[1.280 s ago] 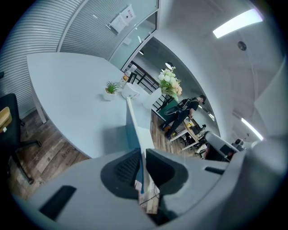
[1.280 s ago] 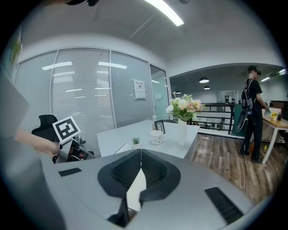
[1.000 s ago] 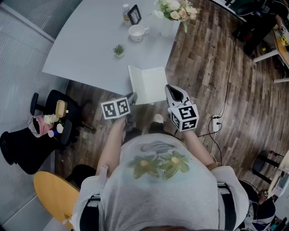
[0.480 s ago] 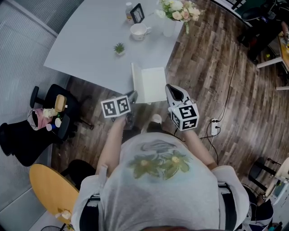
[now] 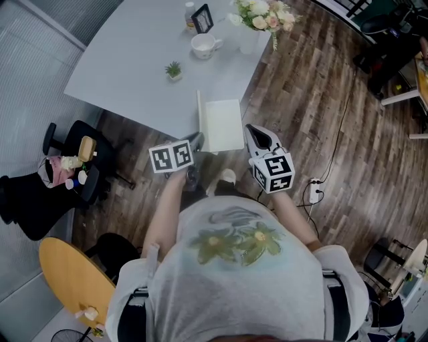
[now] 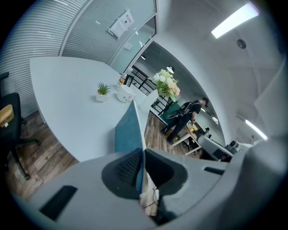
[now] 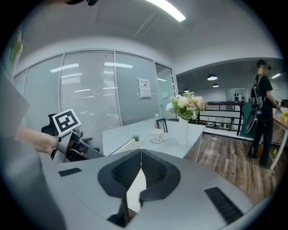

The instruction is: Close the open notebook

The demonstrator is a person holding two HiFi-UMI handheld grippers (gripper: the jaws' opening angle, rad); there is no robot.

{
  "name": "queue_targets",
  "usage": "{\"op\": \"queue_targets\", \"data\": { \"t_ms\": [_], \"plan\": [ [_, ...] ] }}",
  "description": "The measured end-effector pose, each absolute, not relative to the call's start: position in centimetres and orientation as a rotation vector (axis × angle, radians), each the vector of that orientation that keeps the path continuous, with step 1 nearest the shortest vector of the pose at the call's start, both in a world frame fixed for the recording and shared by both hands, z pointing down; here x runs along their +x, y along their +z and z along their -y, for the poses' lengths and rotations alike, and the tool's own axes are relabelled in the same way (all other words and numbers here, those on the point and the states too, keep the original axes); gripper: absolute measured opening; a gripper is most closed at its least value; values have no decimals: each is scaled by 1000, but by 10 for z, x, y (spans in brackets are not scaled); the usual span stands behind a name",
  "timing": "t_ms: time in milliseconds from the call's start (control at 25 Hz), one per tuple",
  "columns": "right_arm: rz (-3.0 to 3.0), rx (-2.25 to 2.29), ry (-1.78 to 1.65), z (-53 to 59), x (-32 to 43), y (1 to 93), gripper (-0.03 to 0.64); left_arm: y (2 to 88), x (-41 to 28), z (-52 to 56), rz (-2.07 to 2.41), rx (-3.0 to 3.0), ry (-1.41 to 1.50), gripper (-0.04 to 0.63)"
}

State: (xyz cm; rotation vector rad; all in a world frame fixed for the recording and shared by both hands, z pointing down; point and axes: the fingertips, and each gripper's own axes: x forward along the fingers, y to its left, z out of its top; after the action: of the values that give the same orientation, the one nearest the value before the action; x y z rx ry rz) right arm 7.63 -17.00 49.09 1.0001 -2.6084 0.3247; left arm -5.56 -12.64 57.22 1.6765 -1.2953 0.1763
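The notebook (image 5: 224,125) lies at the near edge of the pale grey table (image 5: 134,60), its white right page flat. Its teal left cover (image 6: 127,130) stands nearly upright, a thin line in the head view (image 5: 199,119). My left gripper (image 5: 196,141) is shut on that cover's near edge, and the left gripper view shows the cover pinched between the dark pads (image 6: 142,155). My right gripper (image 5: 249,130) is shut with nothing seen between its pads (image 7: 140,155), its tips beside the page's right edge. The raised cover (image 7: 128,146) shows past those jaws.
Farther back on the table are a small potted plant (image 5: 173,69), a white mug (image 5: 201,45), a photo frame (image 5: 202,19) and a vase of flowers (image 5: 257,20). A black chair (image 5: 73,167) stands left of me. A person (image 7: 262,112) stands far right.
The left cover has swung up from a slanted leaf to nearly upright, with my left gripper still on it. The right gripper has stayed beside the page.
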Motion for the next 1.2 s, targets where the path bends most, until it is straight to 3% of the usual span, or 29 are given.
{"op": "queue_targets", "data": {
  "t_ms": [1200],
  "plan": [
    [2597, 1056, 353, 175, 115, 495, 18, 577, -16, 141, 1262, 1705, 198, 34]
  ]
}}
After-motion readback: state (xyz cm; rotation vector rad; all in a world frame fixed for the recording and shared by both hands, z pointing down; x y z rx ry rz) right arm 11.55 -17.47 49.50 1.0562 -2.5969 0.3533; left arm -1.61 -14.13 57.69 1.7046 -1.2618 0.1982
